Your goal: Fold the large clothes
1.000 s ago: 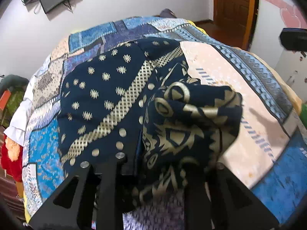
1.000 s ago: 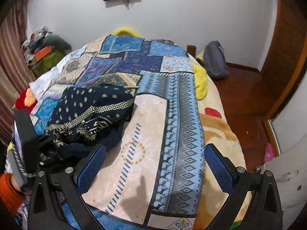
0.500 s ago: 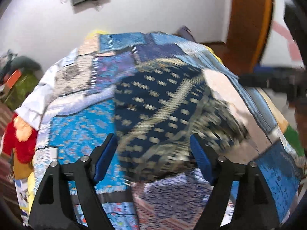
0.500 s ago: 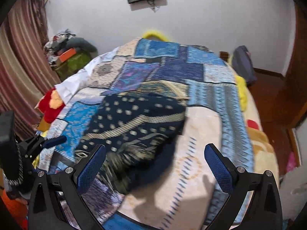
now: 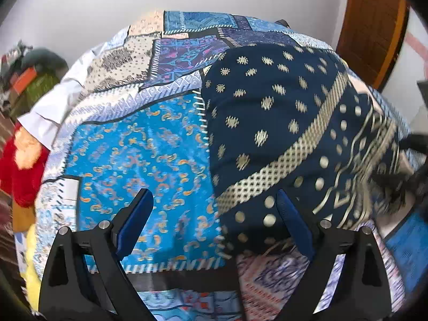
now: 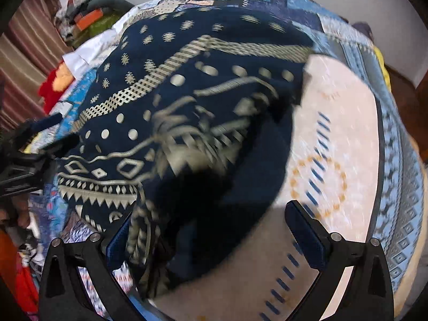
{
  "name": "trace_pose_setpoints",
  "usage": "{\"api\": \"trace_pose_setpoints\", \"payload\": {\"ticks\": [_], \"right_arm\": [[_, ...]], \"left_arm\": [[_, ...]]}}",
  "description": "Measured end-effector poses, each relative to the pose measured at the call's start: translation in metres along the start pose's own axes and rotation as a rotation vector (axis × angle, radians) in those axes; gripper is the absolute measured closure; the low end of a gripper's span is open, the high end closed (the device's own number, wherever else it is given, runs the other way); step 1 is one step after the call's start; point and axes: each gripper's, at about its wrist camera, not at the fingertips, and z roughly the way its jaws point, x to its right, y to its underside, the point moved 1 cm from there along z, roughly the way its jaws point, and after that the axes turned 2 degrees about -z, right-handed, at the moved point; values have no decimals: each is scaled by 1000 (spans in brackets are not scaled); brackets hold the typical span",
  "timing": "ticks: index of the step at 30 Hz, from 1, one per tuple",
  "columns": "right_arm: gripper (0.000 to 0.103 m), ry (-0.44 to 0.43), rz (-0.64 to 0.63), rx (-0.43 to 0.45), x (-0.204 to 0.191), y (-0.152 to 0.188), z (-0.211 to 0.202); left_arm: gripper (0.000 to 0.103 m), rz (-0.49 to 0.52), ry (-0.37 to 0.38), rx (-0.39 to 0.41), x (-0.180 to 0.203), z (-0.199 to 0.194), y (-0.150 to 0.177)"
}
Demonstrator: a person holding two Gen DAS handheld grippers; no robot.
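Observation:
A large navy garment with gold dots and bands (image 5: pixel 281 123) lies crumpled on the patchwork bedspread (image 5: pixel 144 155); it also shows in the right wrist view (image 6: pixel 187 101). My left gripper (image 5: pixel 215 218) is open and empty, its jaws wide, low over the garment's near left edge. My right gripper (image 6: pixel 214 230) is open, low over the garment's bunched near end, with folds lying between the fingers. The left gripper shows at the left edge of the right wrist view (image 6: pixel 29 147).
A red and orange plush toy (image 5: pixel 18 160) and a pile of clutter (image 5: pixel 24 80) sit left of the bed. A wooden door (image 5: pixel 371 24) stands at the right. The beige quilt patch (image 6: pixel 331 160) lies right of the garment.
My left gripper let go of the bunched garment, opened and shifted left over the blue patch. My right gripper moved left and down onto the garment's near end.

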Motion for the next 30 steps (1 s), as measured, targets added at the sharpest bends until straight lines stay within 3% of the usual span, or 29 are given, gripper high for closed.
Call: {"api": "trace_pose_setpoints", "payload": {"ticks": [6,8,11,14,18,22,26,30], "right_arm": [[1,44,57,-1,34,12,-19],[1,50,47,13,35,13,-30],[1,82,25,70,31,2,-52],[1,36,33,151,27,-18,-72],[0,-34,70,214,20,-60,-73],[0,-120,169,114,28,-82,-30],[0,-200,284,-17,44,-75,19],[0,-259,261,4,45,-72,25]], "left_arm": [[10,13,-54,-17,-15,-16,9],[10,34,-98,1,-19,-24,4],[10,13,-88,39,-26,-35,-14],[9,-18,-30,69,-28,-35,-43],[8,-24,99,22,-17,-7,-75],[7,-71,203,-131,-9,48,-87],[0,-243,405,-211,-20,82,-83],[0,-316,515,-246,-16,102,-76]]}}
